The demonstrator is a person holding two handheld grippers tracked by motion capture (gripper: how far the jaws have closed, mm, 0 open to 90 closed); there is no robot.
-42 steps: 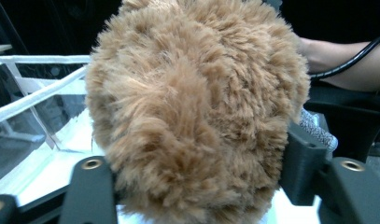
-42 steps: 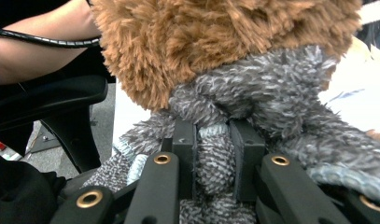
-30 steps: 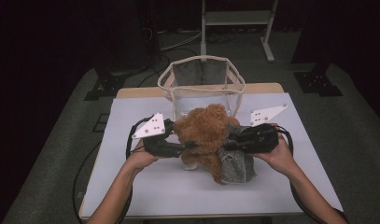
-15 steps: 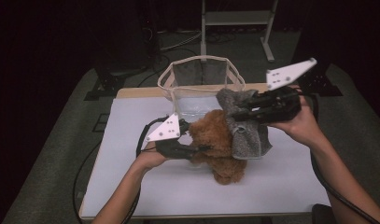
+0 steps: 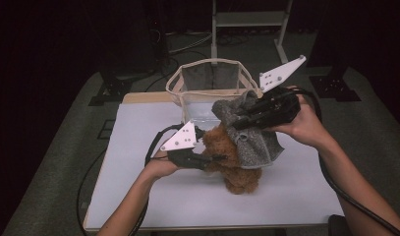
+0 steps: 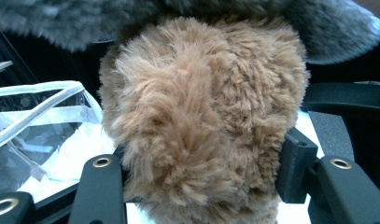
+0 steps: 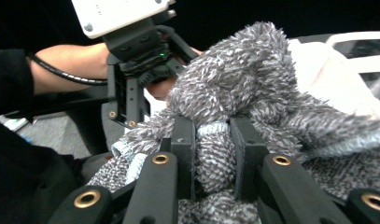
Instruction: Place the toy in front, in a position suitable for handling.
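Left tongs (image 5: 218, 158): low over the surface, jaws set on either side of the brown plush toy (image 5: 232, 155) and pressing into its fur; in the left gripper view the two black jaws flank the plush toy (image 6: 201, 126), which bulges up between them.

Right tongs (image 5: 237, 124): raised above and beyond the left tongs, angled down towards them, jaws pinched narrow on a fold of the grey towel (image 5: 246, 132); in the right gripper view the right tongs (image 7: 213, 156) squeeze a hemmed ridge of the towel (image 7: 253, 93) between the two pads.

Plush toy: between the left tongs' jaws, its lower end resting on the white surface (image 5: 138, 147) just past the tong tips, its upper part under the towel.

Grey towel: hangs from the right tongs, lifted at the pinch and draping down over the top and far side of the plush toy; its lower edge falls free beside the toy, just above the surface.

Mesh basket (image 5: 187, 81): beyond both tongs at the far edge of the surface, open at the top, close behind the right tongs; its clear wall and white trim (image 6: 33, 107) show to the left of the left tongs' jaws.

Left gripper seen from the right (image 7: 131, 56): just behind the towel, its grey plate uppermost, a forearm (image 7: 66, 65) trailing off beside it.
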